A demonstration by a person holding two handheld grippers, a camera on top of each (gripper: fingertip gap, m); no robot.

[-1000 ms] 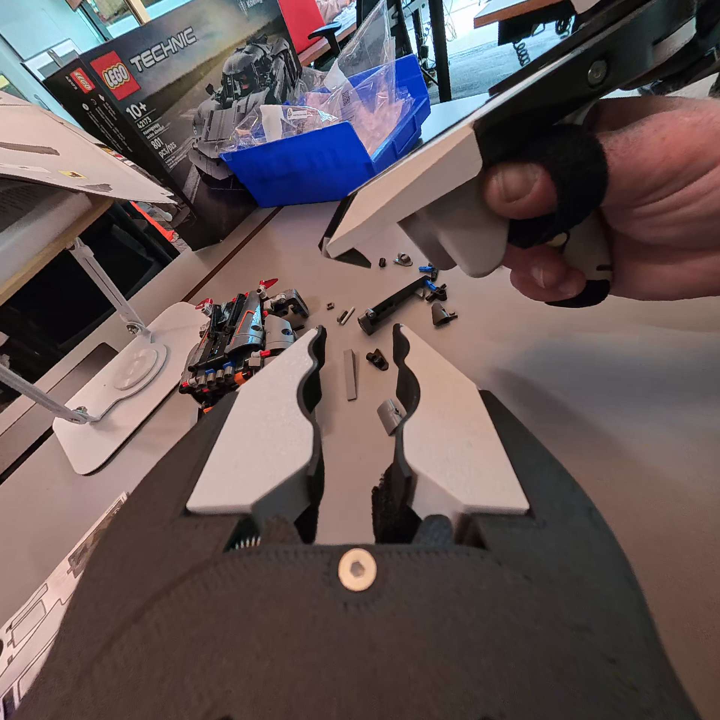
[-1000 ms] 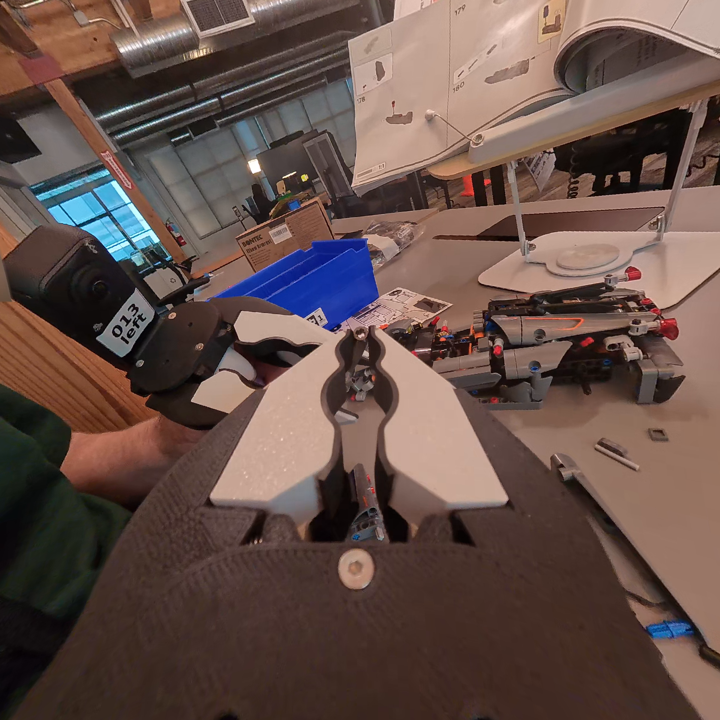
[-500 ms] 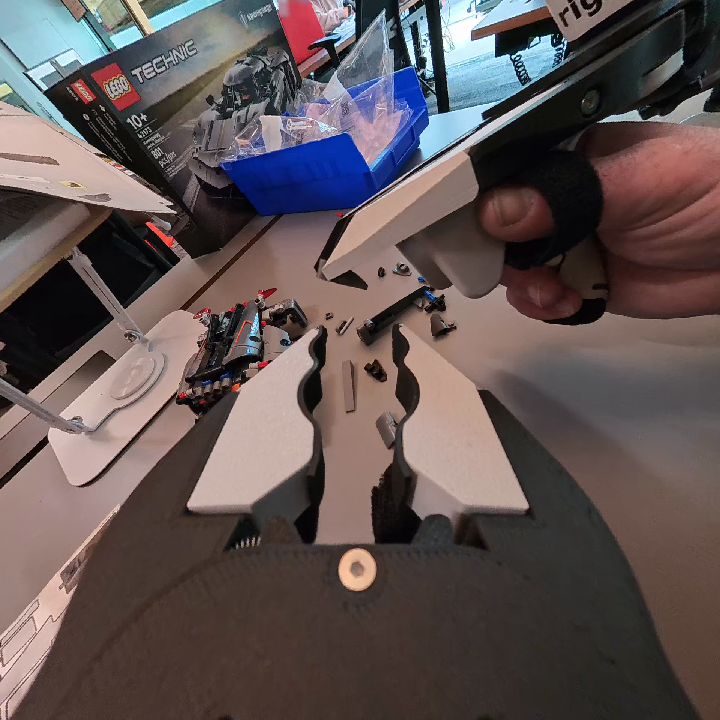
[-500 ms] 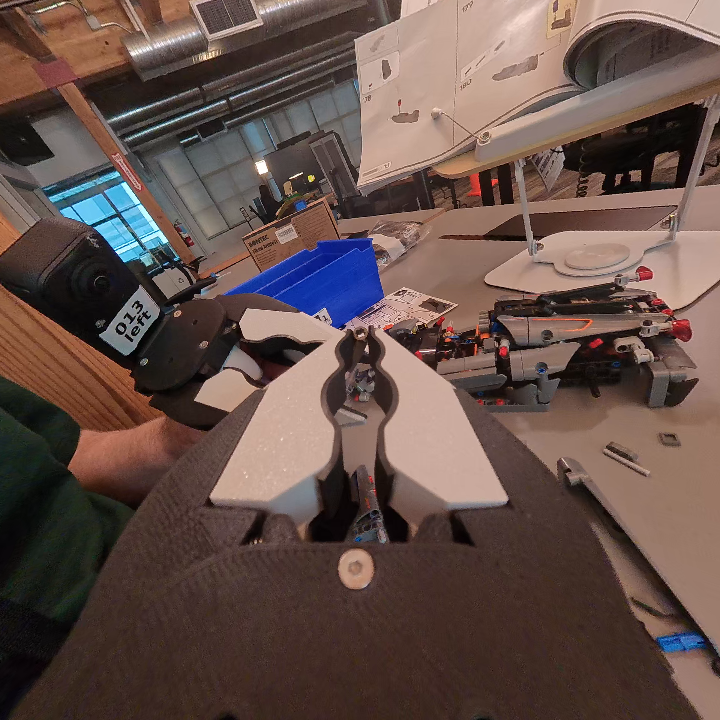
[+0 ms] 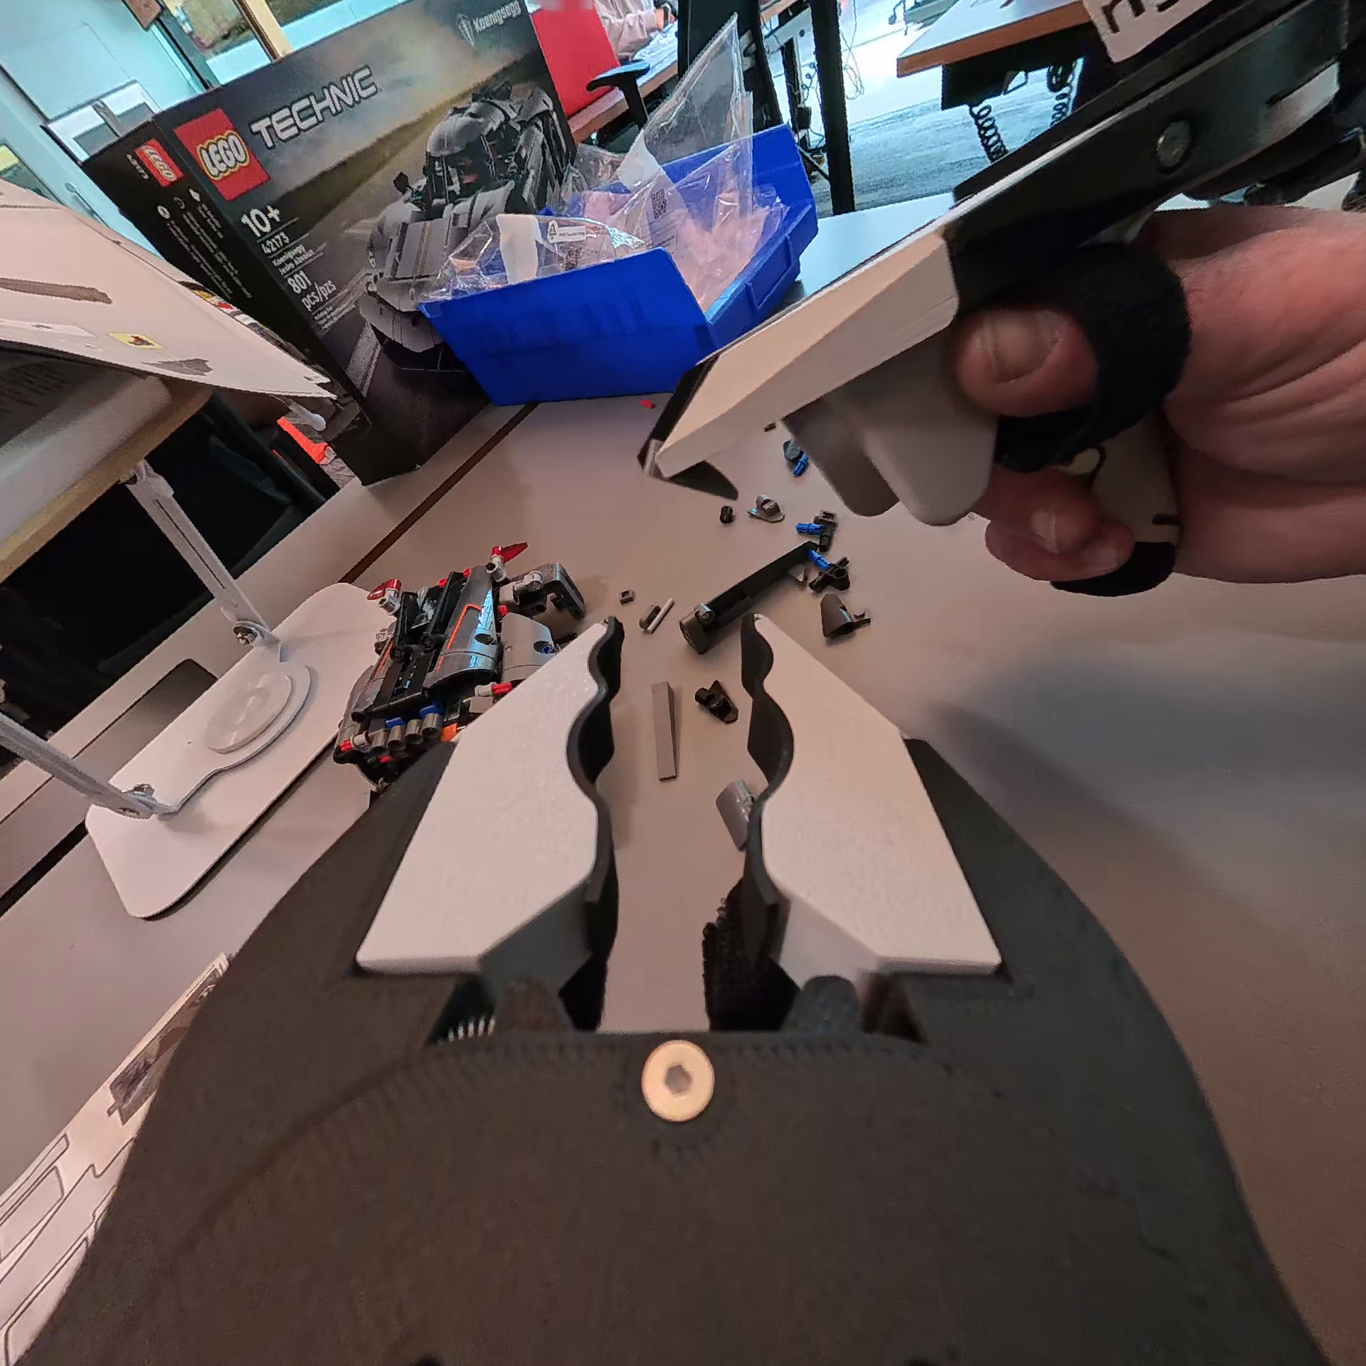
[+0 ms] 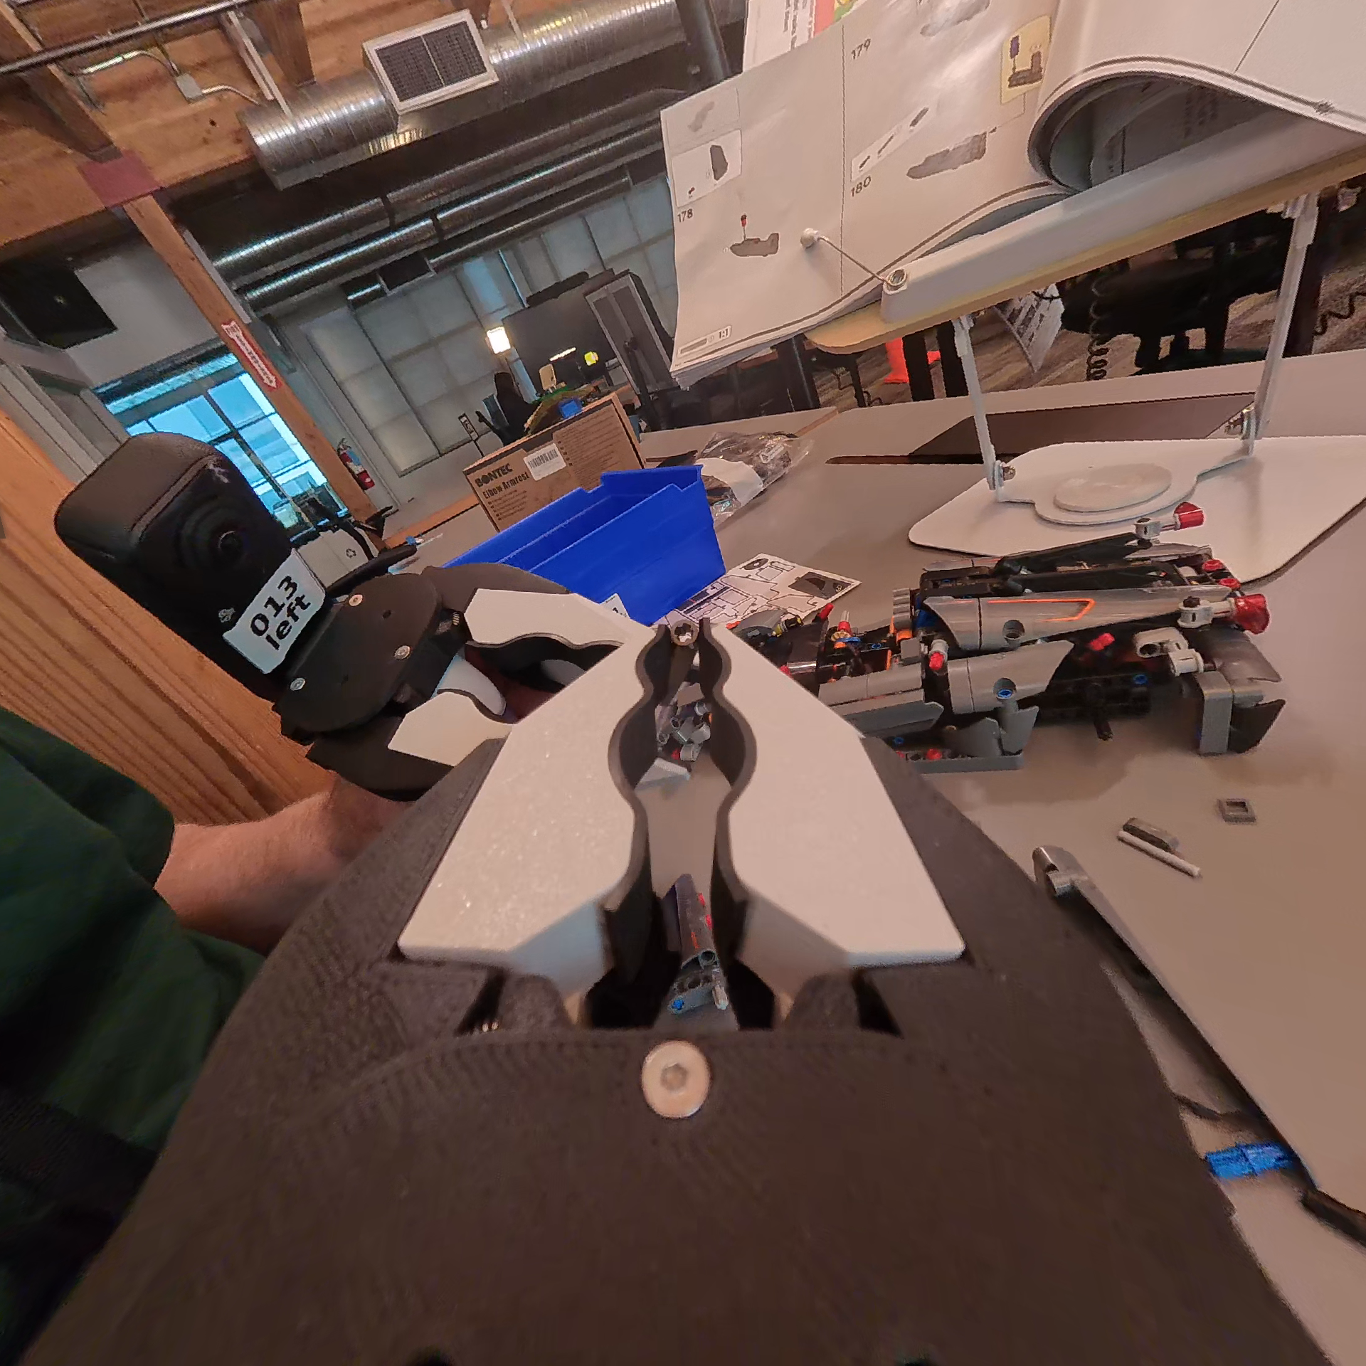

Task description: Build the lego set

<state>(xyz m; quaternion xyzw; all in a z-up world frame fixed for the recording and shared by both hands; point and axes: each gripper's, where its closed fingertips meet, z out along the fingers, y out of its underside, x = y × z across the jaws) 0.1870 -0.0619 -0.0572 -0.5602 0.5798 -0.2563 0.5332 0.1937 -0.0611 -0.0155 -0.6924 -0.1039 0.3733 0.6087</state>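
**Half-built car model on the table, right gripper pinching a small piece**

The partly built car model point(image 6: 1050, 650) lies on the grey table point(image 5: 1035, 776) – dark grey and black panels, an orange line along its side, red pins at the ends. It sits just in front of the white base of the instruction stand point(image 6: 1094, 503). Loose pieces are scattered beside it: a long black beam point(image 5: 746, 595), a flat grey strip point(image 5: 665, 728), and small black and blue connectors. A blue bin point(image 5: 591, 332) holding clear bags stands farther back, next to the set's box point(image 5: 355, 192).

The left gripper point(image 5: 676, 643) hangs low over the loose pieces with its jaws apart and nothing between them. The right gripper point(image 6: 684, 639) is held up above the table by a hand point(image 5: 1256, 384), tilted down; its tips are closed on a small round-ended piece point(image 6: 684, 634), though what kind I cannot tell.

Compared with a second ago, the model and loose pieces have not moved – the right gripper has shifted slightly, while both grippers keep the same jaw setting
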